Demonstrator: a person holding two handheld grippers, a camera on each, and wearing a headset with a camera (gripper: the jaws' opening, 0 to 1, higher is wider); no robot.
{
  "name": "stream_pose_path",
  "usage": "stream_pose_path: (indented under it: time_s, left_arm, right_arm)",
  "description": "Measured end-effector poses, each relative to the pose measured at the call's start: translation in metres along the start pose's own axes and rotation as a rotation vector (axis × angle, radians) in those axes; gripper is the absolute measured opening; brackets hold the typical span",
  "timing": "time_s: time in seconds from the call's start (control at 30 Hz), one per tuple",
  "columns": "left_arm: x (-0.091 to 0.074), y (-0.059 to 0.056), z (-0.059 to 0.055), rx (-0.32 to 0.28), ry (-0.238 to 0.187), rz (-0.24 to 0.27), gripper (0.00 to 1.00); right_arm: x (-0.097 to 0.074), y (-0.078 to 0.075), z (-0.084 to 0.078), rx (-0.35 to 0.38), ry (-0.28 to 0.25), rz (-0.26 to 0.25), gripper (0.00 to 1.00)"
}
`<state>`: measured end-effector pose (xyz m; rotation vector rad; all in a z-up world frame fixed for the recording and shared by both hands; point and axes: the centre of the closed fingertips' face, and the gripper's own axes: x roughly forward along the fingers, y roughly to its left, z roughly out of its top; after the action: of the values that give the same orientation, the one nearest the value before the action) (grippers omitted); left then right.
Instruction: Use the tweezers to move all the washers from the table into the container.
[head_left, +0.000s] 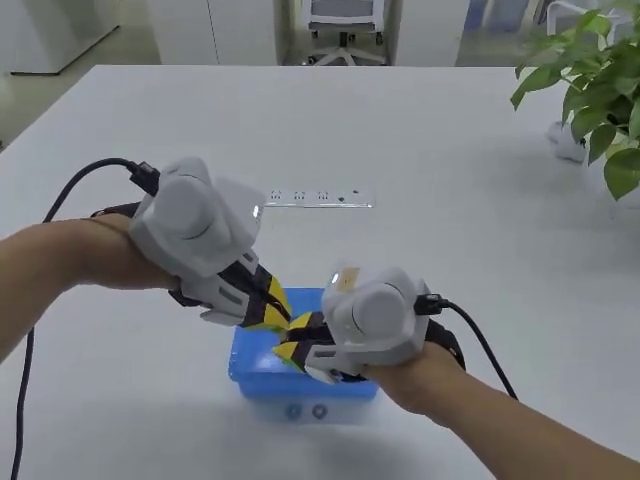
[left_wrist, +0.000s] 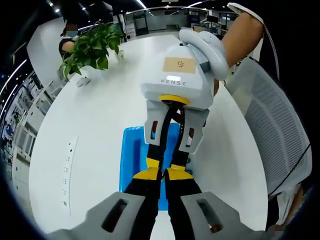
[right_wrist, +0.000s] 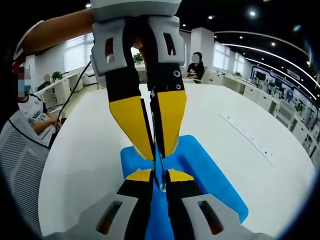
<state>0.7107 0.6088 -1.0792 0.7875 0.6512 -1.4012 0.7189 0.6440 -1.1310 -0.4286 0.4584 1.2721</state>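
Observation:
Over the blue container (head_left: 258, 384) my two grippers meet tip to tip. The left gripper (head_left: 279, 308) comes in from the left and the right gripper (head_left: 291, 351) from the right. Thin metal tweezers (right_wrist: 153, 120) run between the left gripper's (right_wrist: 157, 153) yellow fingers and down into the right gripper's (right_wrist: 160, 176) jaws, and both look shut on them. Two small washers (head_left: 306, 410) lie on the table just in front of the container. In the left gripper view my left gripper (left_wrist: 163, 174) faces the right gripper (left_wrist: 165, 161) above the container (left_wrist: 131, 160).
A power strip (head_left: 320, 197) is set into the white table behind the grippers. A potted plant (head_left: 590, 90) stands at the far right edge. Cables trail from both grippers. A chair (head_left: 345, 20) stands beyond the far table edge.

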Motion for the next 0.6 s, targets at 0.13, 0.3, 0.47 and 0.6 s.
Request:
stream_pose_path:
  time_s: [0.13, 0.3, 0.47, 0.6]
  left_arm:
    - [0.0024, 0.0016, -0.0009, -0.002, 0.001, -0.003, 0.07]
    - [0.0037, 0.0002, -0.0015, -0.002, 0.006, -0.007, 0.07]
    - [0.0033, -0.0005, -0.0023, 0.0, 0.01, -0.007, 0.07]
    - [0.0023, -0.0008, -0.0016, 0.003, 0.01, -0.006, 0.07]
  right_arm:
    - [0.0007, -0.0015, -0.0029, 0.008, 0.006, 0.0, 0.11]
    - [0.0013, -0.0006, -0.0048, 0.01, 0.012, 0.005, 0.11]
    - [0.0009, -0.0004, -0.0047, 0.009, 0.015, 0.001, 0.11]
    - [0.0003, -0.0007, -0.0038, 0.005, 0.013, -0.002, 0.12]
